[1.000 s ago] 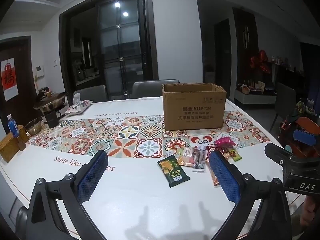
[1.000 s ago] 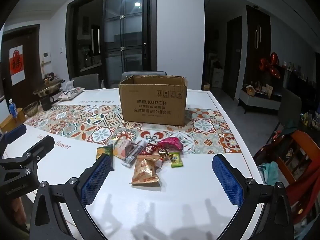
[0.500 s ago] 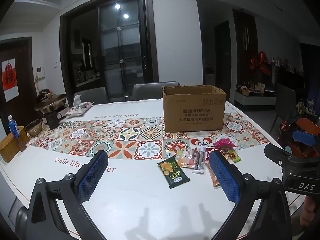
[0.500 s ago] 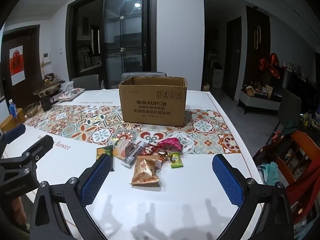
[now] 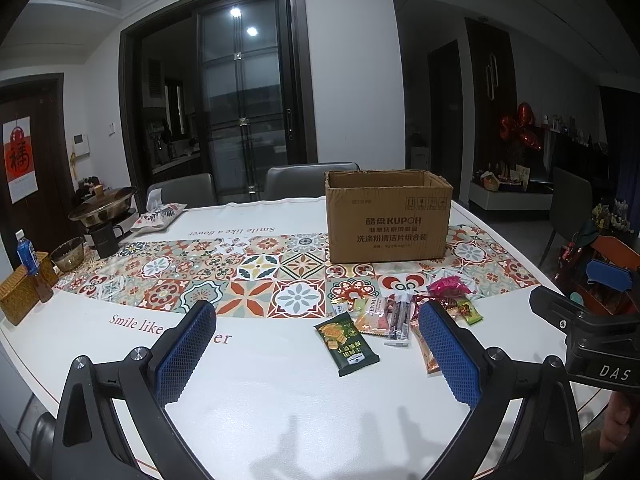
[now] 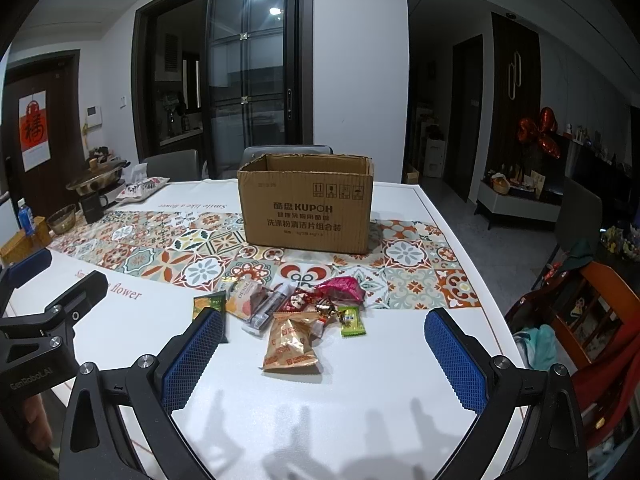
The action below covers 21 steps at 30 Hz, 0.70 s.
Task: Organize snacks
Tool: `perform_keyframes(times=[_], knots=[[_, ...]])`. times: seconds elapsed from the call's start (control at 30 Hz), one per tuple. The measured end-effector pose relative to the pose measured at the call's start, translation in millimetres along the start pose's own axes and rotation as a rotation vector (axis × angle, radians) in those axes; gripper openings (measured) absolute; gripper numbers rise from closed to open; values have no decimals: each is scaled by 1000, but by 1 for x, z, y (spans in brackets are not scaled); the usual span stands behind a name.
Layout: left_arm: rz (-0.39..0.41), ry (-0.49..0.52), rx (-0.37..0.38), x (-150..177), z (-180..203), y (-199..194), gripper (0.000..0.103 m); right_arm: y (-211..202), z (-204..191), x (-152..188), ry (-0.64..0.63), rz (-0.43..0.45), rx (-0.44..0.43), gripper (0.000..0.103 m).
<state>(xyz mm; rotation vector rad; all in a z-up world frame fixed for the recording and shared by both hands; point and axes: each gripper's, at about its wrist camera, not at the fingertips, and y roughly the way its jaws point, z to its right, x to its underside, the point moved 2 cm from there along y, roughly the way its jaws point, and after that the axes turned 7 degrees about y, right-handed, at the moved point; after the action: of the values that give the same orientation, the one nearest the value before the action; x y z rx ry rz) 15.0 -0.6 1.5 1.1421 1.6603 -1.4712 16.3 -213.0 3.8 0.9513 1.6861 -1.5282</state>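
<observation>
White table (image 5: pixel 260 400) bears one cardboard box (image 5: pixel 388 218) and roughly nine snack packets (image 6: pixel 294 312); both grippers' jaws gape empty.

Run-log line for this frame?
left gripper: open, empty | right gripper: open, empty | snacks: piled on table | box: open

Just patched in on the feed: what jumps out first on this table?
A heap of snack packets lies near the front edge of the white table, a gold packet closest. Behind it an open cardboard box stands on the patterned tile runner. Both grippers, left and right, hover with jaws wide open, holding nothing.
</observation>
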Motion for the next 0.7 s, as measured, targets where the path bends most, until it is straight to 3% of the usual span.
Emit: perform_keyframes(times=[0.7], knots=[[1,0,1,1,0,0,103,0,0,1,-1,4,1,102]])
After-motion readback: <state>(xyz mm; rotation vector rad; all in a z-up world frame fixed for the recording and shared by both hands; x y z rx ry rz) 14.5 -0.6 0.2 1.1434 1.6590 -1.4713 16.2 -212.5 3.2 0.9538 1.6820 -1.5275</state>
